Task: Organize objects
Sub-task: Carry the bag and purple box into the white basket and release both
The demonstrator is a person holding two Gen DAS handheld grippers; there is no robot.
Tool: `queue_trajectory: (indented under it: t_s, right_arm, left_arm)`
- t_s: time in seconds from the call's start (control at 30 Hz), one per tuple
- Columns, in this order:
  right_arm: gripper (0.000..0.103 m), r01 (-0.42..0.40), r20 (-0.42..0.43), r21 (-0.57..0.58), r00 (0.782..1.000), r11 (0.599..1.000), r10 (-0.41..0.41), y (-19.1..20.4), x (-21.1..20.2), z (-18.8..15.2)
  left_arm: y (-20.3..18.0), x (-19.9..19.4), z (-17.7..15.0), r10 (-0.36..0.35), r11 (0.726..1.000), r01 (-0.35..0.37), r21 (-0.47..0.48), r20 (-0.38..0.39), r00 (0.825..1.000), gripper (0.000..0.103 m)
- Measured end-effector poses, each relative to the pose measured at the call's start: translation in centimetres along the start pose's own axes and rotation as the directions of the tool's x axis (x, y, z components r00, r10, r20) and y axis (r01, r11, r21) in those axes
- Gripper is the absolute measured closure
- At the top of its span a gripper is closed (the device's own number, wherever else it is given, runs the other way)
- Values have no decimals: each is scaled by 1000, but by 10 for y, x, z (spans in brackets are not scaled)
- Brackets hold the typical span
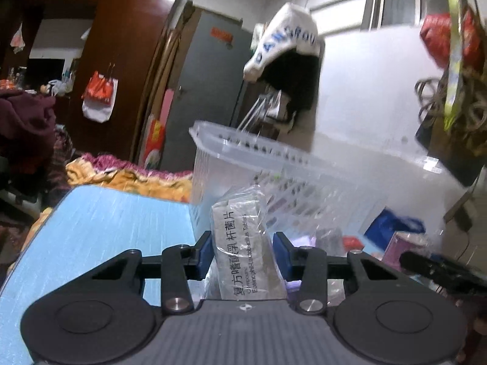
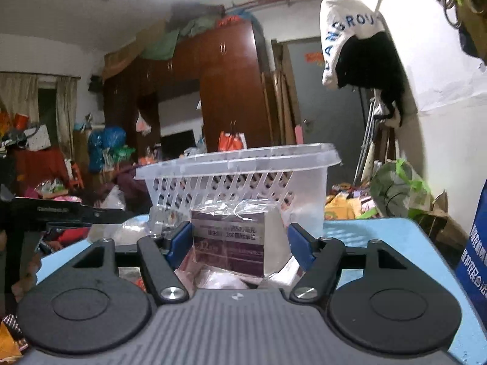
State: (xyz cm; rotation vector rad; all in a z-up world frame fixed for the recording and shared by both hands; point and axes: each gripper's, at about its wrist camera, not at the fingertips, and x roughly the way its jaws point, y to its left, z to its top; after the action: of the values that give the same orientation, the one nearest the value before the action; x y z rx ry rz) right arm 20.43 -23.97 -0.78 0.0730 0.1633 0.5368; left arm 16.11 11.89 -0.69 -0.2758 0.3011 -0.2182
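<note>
In the left wrist view my left gripper [image 1: 242,251] is shut on a white medicine box in a clear bag [image 1: 245,243], held upright above the blue table [image 1: 106,231]. A clear slotted plastic basket [image 1: 243,146] stands just beyond it. In the right wrist view my right gripper [image 2: 239,240] stands around a purple medicine box in a clear bag [image 2: 231,243]; the left pad touches the bag, while a gap shows at the right pad. The same basket [image 2: 237,170] stands right behind it on the blue table [image 2: 380,234].
A blue package [image 2: 474,243] stands at the table's right edge. The other gripper's black body [image 2: 61,213] shows at left. Bags and clothes hang on the white wall [image 1: 365,91]. Cluttered bedding and a dark wardrobe [image 2: 228,91] lie beyond the table.
</note>
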Motion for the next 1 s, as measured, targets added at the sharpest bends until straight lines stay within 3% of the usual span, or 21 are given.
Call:
queue_trajectory:
  t_s: [0.2, 0.47, 0.57, 0.67, 0.77, 0.87, 1.0]
  right_arm:
    - [32, 21, 27, -10, 999, 1000, -21, 5, 1, 1]
    - [32, 40, 49, -11, 998, 999, -39, 4, 0, 0]
    - [32, 44, 68, -26, 997, 999, -42, 5, -4, 1]
    - [32, 17, 96, -27, 995, 1000, -14, 7, -9, 24]
    - [32, 50, 125, -102, 991, 994, -38, 20, 3, 70]
    - [32, 73, 33, -142, 997, 987, -69, 23, 53, 118]
    - [32, 62, -160, -104, 984, 993, -79, 1, 122, 139]
  left_arm:
    - [10, -5, -1, -76, 995, 78, -59, 37, 996, 57]
    - [13, -8, -5, -107, 991, 111, -75, 56, 993, 57]
    - [10, -17, -5, -102, 992, 108, -62, 101, 990, 57]
    - [4, -27, 10, -164, 980, 178, -88, 144, 976, 57]
    - [-19, -27, 50, -202, 976, 213, -39, 191, 961, 57]
    - [-46, 3, 94, -168, 986, 168, 14, 154, 974, 57]
    - [-52, 63, 125, -87, 996, 89, -33, 42, 995, 57]
